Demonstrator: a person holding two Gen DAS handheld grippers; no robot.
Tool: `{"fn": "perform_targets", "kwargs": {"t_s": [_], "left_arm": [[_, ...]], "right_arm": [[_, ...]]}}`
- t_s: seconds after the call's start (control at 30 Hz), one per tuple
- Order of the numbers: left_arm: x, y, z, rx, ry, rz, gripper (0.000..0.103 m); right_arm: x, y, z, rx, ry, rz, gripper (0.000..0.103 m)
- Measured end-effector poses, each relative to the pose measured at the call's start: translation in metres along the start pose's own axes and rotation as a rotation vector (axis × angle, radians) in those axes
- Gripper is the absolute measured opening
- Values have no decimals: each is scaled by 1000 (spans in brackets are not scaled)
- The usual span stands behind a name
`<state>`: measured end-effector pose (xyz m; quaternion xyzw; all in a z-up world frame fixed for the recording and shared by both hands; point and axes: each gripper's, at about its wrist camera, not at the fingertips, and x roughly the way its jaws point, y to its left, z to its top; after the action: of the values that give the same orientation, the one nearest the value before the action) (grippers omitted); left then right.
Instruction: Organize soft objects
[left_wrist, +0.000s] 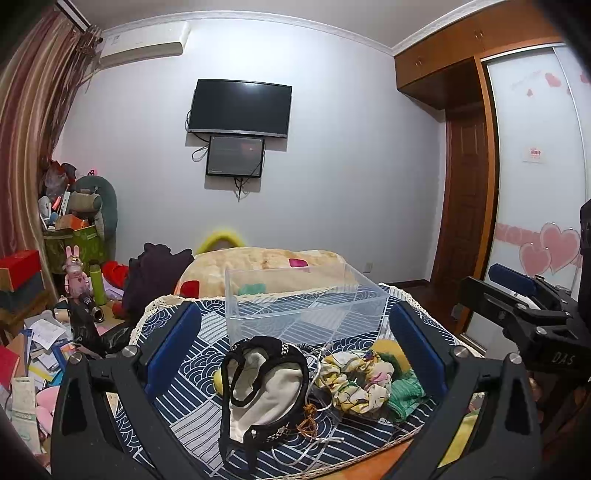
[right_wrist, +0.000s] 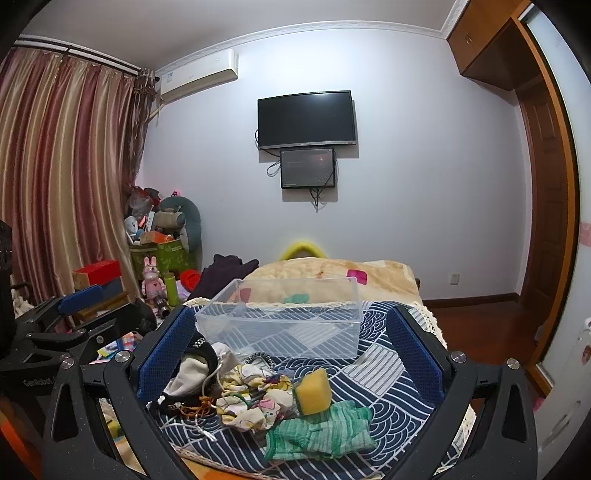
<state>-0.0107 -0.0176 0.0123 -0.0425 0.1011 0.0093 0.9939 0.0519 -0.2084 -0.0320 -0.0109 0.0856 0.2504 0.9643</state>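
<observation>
A pile of soft things lies on a small table with a blue wave-pattern cloth. It holds a black-and-cream fabric pouch, a floral scrunchie, a yellow sponge and a green knitted cloth, with thin cords among them. A clear plastic bin stands empty behind the pile; it also shows in the right wrist view. My left gripper is open above the pouch and scrunchie. My right gripper is open above the sponge and cloth.
A bed with a beige blanket lies beyond the table. Cluttered boxes, toys and papers fill the floor at left. A wooden wardrobe and door stand at right. The right gripper's body shows at the left view's right edge.
</observation>
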Motion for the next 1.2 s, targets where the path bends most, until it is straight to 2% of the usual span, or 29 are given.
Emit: {"fn": "perform_targets", "kwargs": {"t_s": [0.7, 0.9, 1.03, 1.1, 1.2], "left_arm": [[-7, 0, -1, 0, -19, -11, 103], [-2, 1, -4, -7, 2, -31, 103], [6, 1, -8, 8, 20, 13, 103], [13, 2, -11, 7, 44, 23, 101], [25, 6, -16, -12, 91, 24, 91]], "right_arm": [[4, 3, -3, -8, -5, 12, 103], [8, 0, -8, -6, 9, 24, 103], [14, -5, -12, 11, 35, 44, 103], [17, -7, -14, 21, 49, 52, 103], [29, -15, -22, 44, 100, 59, 98]]}}
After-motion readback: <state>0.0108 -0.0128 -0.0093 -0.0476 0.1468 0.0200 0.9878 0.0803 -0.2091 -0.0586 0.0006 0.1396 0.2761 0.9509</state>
